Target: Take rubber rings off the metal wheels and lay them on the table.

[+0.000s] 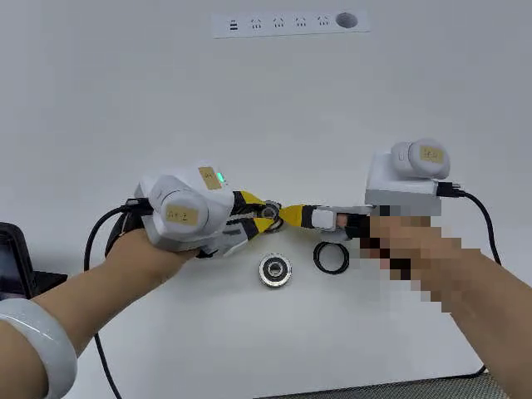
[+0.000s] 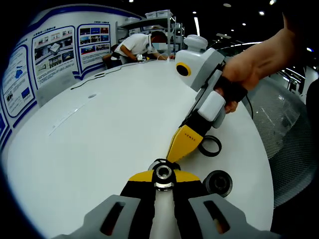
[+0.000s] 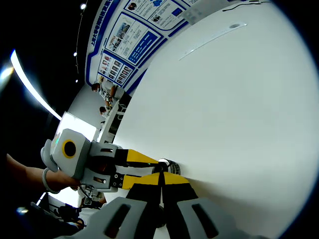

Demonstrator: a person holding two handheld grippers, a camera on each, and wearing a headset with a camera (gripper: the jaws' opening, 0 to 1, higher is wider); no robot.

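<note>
A small metal wheel with a black rubber ring on its rim hangs above the white table. My left gripper comes in from the left and is shut on this wheel. From the right, my right gripper has its yellow tips pressed together at the wheel's edge, pinching the ring there. In the left gripper view the right gripper touches the wheel's far side. A bare metal wheel and a loose black rubber ring lie on the table just below.
A white power strip sits at the far edge of the table. At the left edge stands a dark device. Black cables trail from both grippers. A person bends over the table's far end.
</note>
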